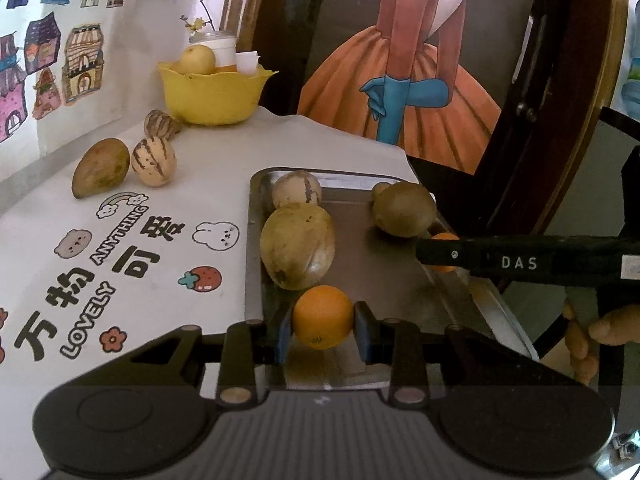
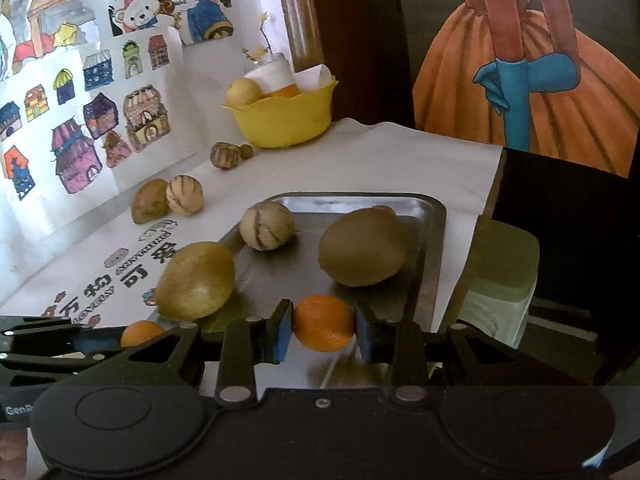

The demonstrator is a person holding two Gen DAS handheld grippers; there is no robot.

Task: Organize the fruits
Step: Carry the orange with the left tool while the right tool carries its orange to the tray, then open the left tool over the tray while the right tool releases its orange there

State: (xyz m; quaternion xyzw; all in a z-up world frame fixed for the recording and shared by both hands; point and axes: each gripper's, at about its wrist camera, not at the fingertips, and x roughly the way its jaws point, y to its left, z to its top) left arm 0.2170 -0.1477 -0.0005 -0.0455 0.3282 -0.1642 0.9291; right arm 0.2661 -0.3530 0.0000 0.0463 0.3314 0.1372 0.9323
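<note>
My left gripper (image 1: 323, 330) is shut on an orange (image 1: 323, 316) just above the near end of a metal tray (image 1: 360, 216). My right gripper (image 2: 323, 332) is shut on a second orange (image 2: 323, 322) over the same tray (image 2: 424, 216). On the tray lie a large yellow-green mango (image 1: 298, 246), a striped pale melon (image 1: 297, 190) and a brownish-green fruit (image 1: 404, 208). The right gripper's arm (image 1: 520, 258) crosses the left wrist view with its orange (image 1: 444, 238) partly hidden. The left gripper's orange (image 2: 140, 332) shows at lower left of the right wrist view.
A yellow bowl (image 1: 212, 92) holding a yellow fruit, an orange and white cups stands at the back by the wall. A mango (image 1: 100, 168) and two striped melons (image 1: 154, 160) lie on the white printed cloth. The table's right edge lies just beyond the tray, with a chair there.
</note>
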